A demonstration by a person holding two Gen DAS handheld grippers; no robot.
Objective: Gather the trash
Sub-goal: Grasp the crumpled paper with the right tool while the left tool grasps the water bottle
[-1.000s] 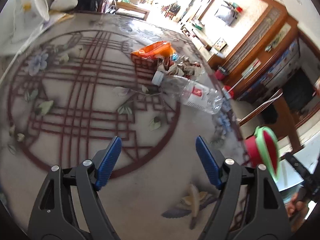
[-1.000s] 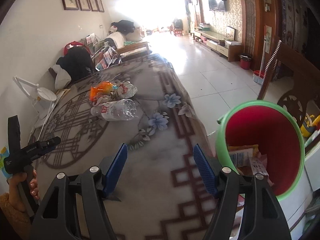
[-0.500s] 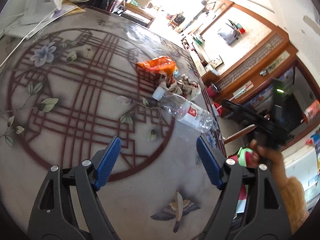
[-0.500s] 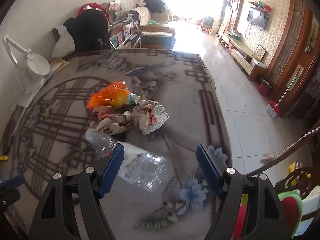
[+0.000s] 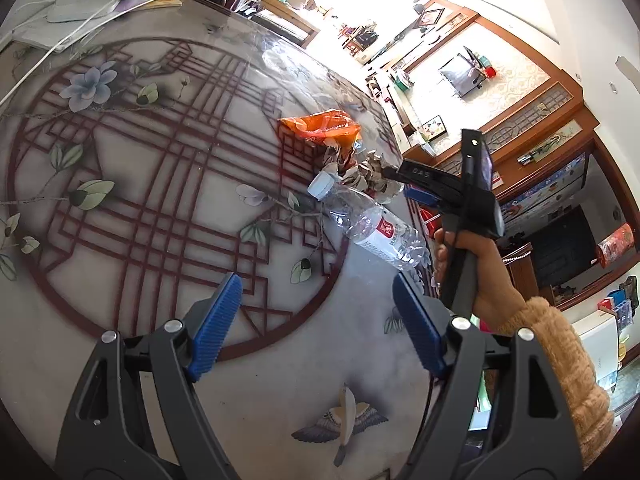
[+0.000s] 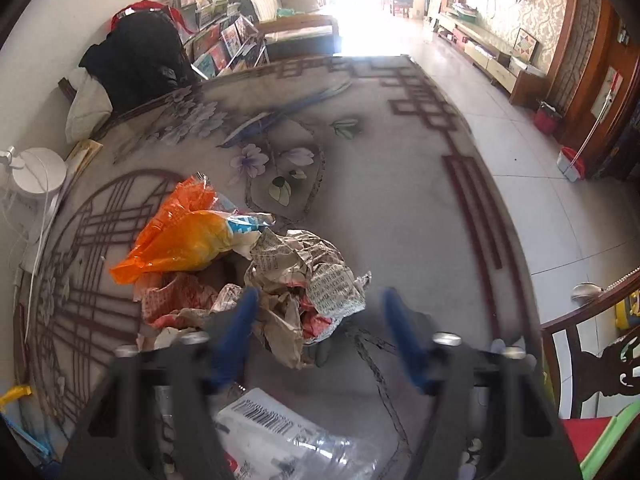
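My right gripper [image 6: 316, 328] hangs over the trash pile, jaws spread wide, the crumpled newspaper [image 6: 308, 280] lying between and just ahead of the blue pads [image 6: 240, 324]. Nothing is pinched. The view is blurred at the fingers, so I cannot tell whether a pad touches the paper. The orange bag [image 6: 180, 236] lies beside the paper on its far left; the bottle [image 6: 280, 440] lies under the gripper body, nearer me. My left gripper [image 5: 316, 320] is also spread and empty, held above the table [image 5: 120, 380], well apart from the pile.

Step in hand, by my judgement: reaching for the paper wad. The bin [image 6: 600, 448] shows only as a green rim at the lower right.

Next move calls for lowering until the pads flank the wad, then closing firmly; loose paper may slip or shed pieces.
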